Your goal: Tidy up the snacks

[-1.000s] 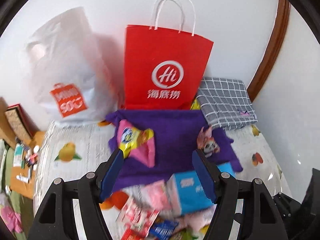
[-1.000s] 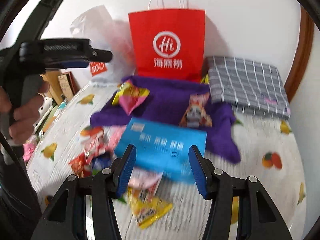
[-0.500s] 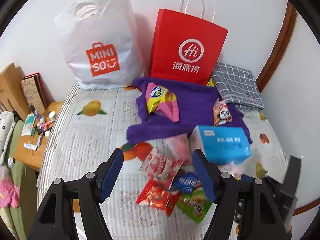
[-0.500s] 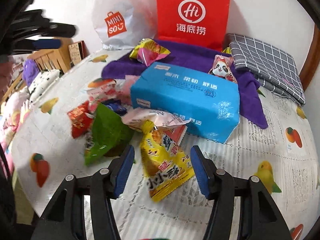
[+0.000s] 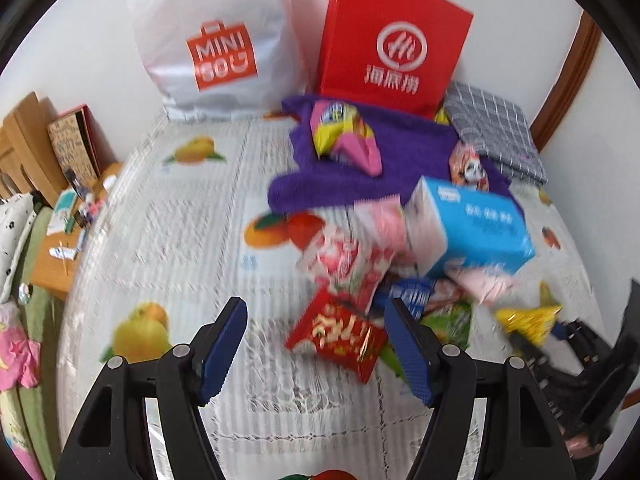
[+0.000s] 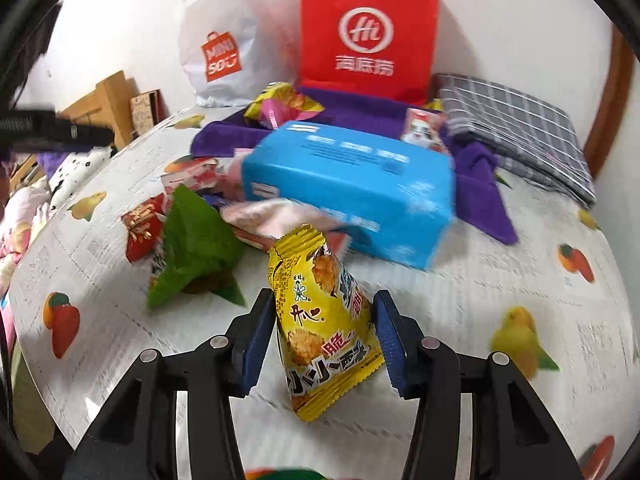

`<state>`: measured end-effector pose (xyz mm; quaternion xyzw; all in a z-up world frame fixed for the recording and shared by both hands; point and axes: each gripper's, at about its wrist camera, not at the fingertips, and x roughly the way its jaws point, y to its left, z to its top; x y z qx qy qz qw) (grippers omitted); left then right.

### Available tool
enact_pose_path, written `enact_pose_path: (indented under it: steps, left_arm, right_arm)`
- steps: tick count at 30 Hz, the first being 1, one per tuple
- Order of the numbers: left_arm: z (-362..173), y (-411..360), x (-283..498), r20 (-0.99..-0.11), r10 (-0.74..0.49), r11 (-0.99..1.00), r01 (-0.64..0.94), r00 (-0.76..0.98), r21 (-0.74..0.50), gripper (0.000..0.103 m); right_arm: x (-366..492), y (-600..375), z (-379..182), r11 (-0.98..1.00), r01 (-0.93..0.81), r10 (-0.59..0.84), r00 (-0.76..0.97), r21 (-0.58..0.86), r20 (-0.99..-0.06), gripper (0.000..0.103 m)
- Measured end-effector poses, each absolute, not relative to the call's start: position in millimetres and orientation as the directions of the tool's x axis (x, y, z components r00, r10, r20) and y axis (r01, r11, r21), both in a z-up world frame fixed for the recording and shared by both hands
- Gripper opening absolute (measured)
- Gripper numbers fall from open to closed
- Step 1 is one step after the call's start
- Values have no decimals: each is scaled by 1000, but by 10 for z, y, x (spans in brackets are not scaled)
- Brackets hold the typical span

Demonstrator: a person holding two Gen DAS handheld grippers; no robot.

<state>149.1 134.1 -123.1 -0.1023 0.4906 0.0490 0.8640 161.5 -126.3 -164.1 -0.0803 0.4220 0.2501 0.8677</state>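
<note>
White wall backs a fruit-printed surface (image 5: 160,240) in the left wrist view. At 12 o'clock stand a white Miniso bag (image 5: 216,40) and a red paper bag (image 5: 394,44); a purple cloth (image 5: 404,152) lies before them, a pink-and-yellow snack (image 5: 344,140) on it. At 2 o'clock a blue box (image 5: 476,228) rests beside the snack pile, whose red packet (image 5: 340,336) lies nearest. The left hand-held gripper (image 5: 316,344) stands about half open, nothing held; the red packet sits between its fingers, toward the 3 o'clock one, contact unclear.

Right wrist view: the same surface (image 6: 500,280), with the blue box (image 6: 352,192) at centre and a green packet (image 6: 192,248) at 9 o'clock. The right hand-held gripper (image 6: 324,336) is closing around an upright yellow snack packet (image 6: 324,328); its pads appear to touch the packet's edges.
</note>
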Motion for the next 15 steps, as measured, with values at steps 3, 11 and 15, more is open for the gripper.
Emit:
enact_pose_path:
  steps: [3,11,15]
  left_arm:
    - [-1416,1295,1466,-869,-28,976,-174,493,-130,69]
    - [-1679,1169,1549,-881,-50,989,-97,470,-108,69]
    - [-1795,1141,1596,-882,-66,991,-69,467,-111,69]
  right_arm:
    - [1617,-1448,-1695,894,-442,330,539,73,-775,50]
    - [1707,-1585,-1808,943,-330,246,587,49,-772,50]
    - [1751,-1616,-1832,948,-311,243,574,66,-782,50]
